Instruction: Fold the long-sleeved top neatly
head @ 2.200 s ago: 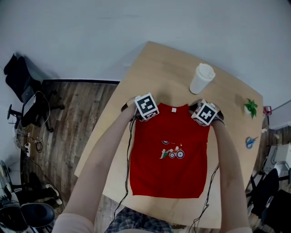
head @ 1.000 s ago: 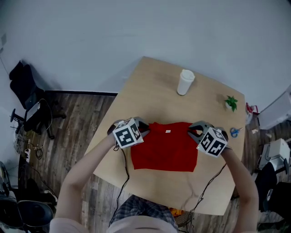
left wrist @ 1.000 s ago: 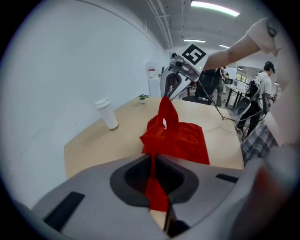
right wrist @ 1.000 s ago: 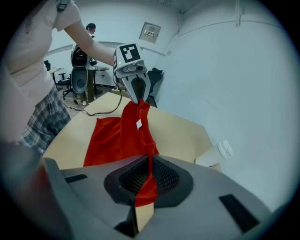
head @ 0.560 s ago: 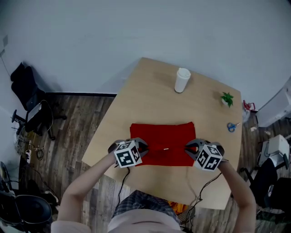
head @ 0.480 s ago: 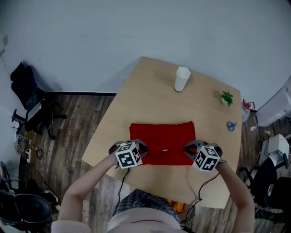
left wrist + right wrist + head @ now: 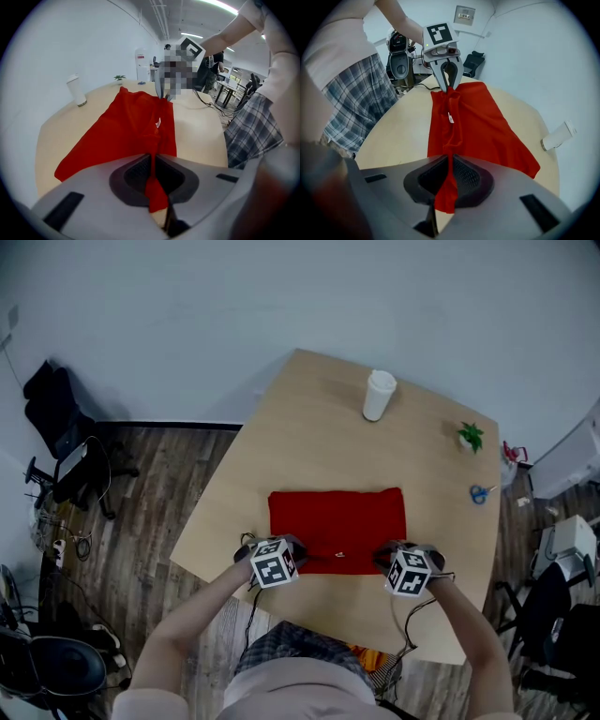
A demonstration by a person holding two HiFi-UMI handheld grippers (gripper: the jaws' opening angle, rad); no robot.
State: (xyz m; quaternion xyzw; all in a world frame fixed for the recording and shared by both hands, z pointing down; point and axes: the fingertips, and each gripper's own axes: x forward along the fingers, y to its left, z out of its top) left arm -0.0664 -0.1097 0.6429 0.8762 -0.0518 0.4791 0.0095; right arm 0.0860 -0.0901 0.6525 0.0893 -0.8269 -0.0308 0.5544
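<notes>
**Red top pinned at near edge by both claws**

The red long-sleeved top (image 7: 337, 521) is seen spread as a folded rectangle on the middle of the desk (image 7: 309, 427), with its long side running left to right. Its near edge is gathered at both near corners and is drawn taut between them. A small white label (image 7: 339, 555) is noted at the middle of that edge.

The left claw (image 7: 152, 185) is closed narrowly on a pinch of red cloth, which passes between the pads and hangs below them. The right claw (image 7: 449, 180) is closed in the same way on the opposite corner, with a fold of cloth clamped between its pads. Both claws are pointed steeply down, close to the near rim of the desk, each facing the other along the stretched edge.

Farther out, a white paper cup (image 7: 379, 395) is stood upright near the far edge, well apart from the top. A small green plant (image 7: 470, 437) and blue-handled scissors (image 7: 482, 492) are placed toward the right rim. A wooden floor (image 7: 141, 493) and a dark office chair (image 7: 61, 427) are recorded to the left.
</notes>
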